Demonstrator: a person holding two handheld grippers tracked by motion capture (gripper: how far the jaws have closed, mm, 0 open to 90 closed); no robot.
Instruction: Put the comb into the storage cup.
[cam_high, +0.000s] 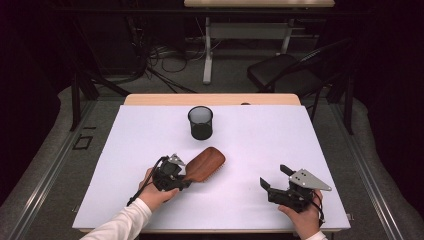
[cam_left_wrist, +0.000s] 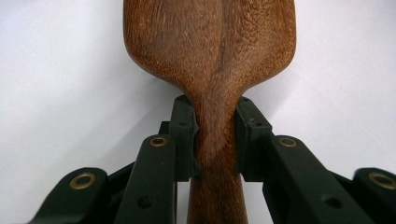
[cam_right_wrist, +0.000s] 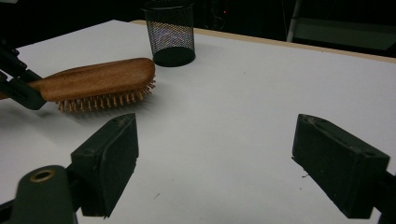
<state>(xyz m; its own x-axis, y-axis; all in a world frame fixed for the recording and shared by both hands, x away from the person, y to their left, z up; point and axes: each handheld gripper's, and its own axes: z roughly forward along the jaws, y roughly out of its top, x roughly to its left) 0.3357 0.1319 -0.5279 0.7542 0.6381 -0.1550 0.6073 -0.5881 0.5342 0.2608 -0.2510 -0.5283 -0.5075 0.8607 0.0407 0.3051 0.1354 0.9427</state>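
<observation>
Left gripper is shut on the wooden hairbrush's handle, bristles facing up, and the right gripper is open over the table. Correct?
Not quite: the bristles face down. The right gripper view shows them under the hairbrush head, toward the table. The left gripper does clamp the handle, and the right gripper is open.

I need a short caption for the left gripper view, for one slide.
Left gripper shut on the neck of a wooden hairbrush, held over the white table.
</observation>
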